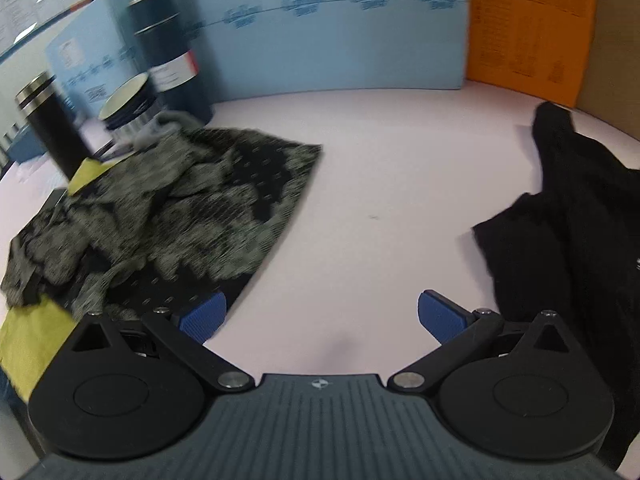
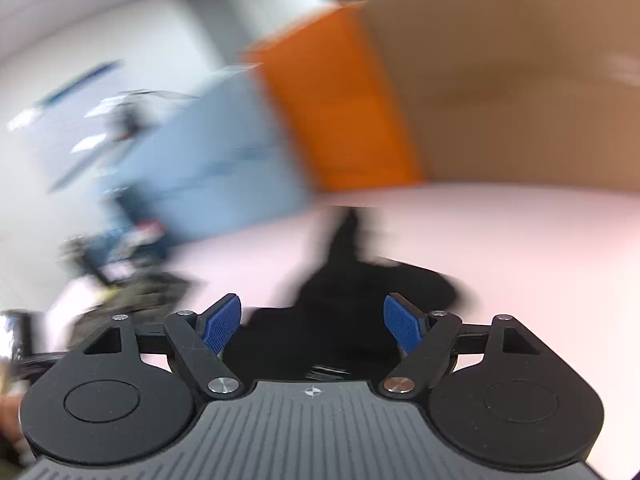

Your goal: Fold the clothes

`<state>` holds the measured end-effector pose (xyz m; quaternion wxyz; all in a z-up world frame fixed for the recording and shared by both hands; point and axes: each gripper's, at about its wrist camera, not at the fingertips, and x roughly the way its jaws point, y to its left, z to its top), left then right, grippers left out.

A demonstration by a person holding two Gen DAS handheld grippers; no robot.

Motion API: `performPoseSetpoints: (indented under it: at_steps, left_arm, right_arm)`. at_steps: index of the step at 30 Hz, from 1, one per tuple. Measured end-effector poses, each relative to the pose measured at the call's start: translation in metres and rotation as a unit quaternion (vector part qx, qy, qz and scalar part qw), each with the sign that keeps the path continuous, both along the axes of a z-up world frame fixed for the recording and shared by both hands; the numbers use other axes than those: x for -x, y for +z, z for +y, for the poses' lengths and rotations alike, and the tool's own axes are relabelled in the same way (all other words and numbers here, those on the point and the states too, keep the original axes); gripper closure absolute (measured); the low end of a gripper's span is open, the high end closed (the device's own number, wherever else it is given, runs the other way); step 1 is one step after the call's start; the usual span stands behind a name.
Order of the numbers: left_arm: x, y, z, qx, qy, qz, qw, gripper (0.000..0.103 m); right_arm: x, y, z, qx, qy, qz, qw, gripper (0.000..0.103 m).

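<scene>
Left gripper (image 1: 322, 316): blue ribbed pads spread wide, nothing between them, only bare pale pink table (image 1: 380, 160) under the gap. Its left pad sits at the near edge of the crumpled grey-and-black patterned knit garment (image 1: 168, 216); can't tell if it touches the cloth.

Right gripper (image 2: 312, 326): pads also apart, not clamped on anything. The bunched black fabric garment (image 2: 352, 300) lies on the table right under and ahead of the gap. View is heavily motion-blurred, so contact isn't readable.

Layout from the left wrist view: patterned garment heaped on the left side of the table, one straight hem running out toward centre, the rest rumpled. A yellow-green cloth (image 1: 28, 340) pokes out beneath it at the near-left edge. Black garment is well apart on the right side, with bare table between the two. Dark cylindrical canisters (image 1: 172, 48) stand behind the patterned heap, against the light blue foam board (image 1: 340, 40); an orange panel (image 1: 528, 28) sits at the back right.

Step, my read: between grasps. Neither garment is folded or flattened. The right gripper looks lined up on the black one.

Next move needs:
- Find a real edge or corner of the black garment, hard to pick out in that dark lump
- Pinch a single layer, then spread it flat on the open centre of the table
- Left gripper takes the opposite corner

Risk: grabbing several layers at once.
</scene>
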<state>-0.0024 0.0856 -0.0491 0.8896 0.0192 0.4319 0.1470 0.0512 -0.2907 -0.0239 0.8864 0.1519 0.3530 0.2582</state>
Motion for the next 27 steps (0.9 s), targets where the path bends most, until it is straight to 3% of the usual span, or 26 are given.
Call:
performPoseSetpoints:
  at_steps: [3,7,12,13,14,15,16,17,20,22,24,26,27]
  left_arm:
    - [-0.017,0.003,-0.043,-0.008,-0.115,-0.016,0.9932,0.000]
    - [-0.021,-0.006,-0.104,-0.027,-0.256,-0.010,0.9663,0.000]
    - [-0.006,-0.023,-0.145,-0.120,-0.292,-0.017,0.9486,0.000]
    - [-0.003,-0.021,-0.144,-0.122,-0.295,-0.025,0.9475,0.000]
    - [-0.001,-0.018,-0.140,-0.118,-0.295,-0.031,0.9475,0.000]
    - [0.001,-0.015,-0.137,-0.115,-0.296,-0.037,0.9475,0.000]
    - [0.001,-0.012,-0.133,-0.111,-0.294,-0.042,0.9485,0.000]
    - [0.000,-0.009,-0.129,-0.108,-0.286,-0.045,0.9512,0.000]
    - [-0.007,-0.005,-0.112,-0.088,-0.245,-0.053,0.9641,0.000]
    - [-0.013,-0.003,-0.100,-0.074,-0.214,-0.057,0.9724,0.000]
    - [-0.021,-0.001,-0.087,-0.053,-0.184,-0.057,0.9798,0.000]
    - [-0.036,-0.005,-0.073,-0.008,-0.157,-0.039,0.9868,0.000]
    - [-0.044,-0.009,-0.067,0.013,-0.145,-0.030,0.9889,0.000]
  right_arm:
    - [-0.011,-0.026,-0.014,0.022,-0.058,0.036,0.997,0.026]
    - [-0.037,-0.045,-0.004,0.034,-0.069,0.040,0.996,0.025]
    - [-0.080,-0.064,0.035,0.074,-0.023,0.035,0.996,0.020]
    - [-0.086,-0.066,0.041,0.089,-0.015,0.035,0.995,0.035]
    - [-0.090,-0.066,0.047,0.103,-0.004,0.035,0.994,0.070]
    - [-0.093,-0.063,0.051,0.120,-0.003,0.025,0.992,0.082]
    - [-0.097,-0.060,0.054,0.137,-0.002,0.015,0.990,0.085]
    - [-0.099,-0.056,0.058,0.155,-0.003,0.003,0.988,0.095]
    - [-0.100,-0.026,0.046,0.232,-0.072,-0.090,0.966,0.097]
    - [-0.098,-0.008,0.027,0.242,-0.136,-0.130,0.952,0.097]
    - [-0.096,0.005,0.005,0.240,-0.194,-0.151,0.939,0.096]
    - [-0.093,0.012,-0.017,0.234,-0.243,-0.154,0.929,0.096]
    - [-0.094,0.011,-0.025,0.231,-0.245,-0.142,0.931,0.096]
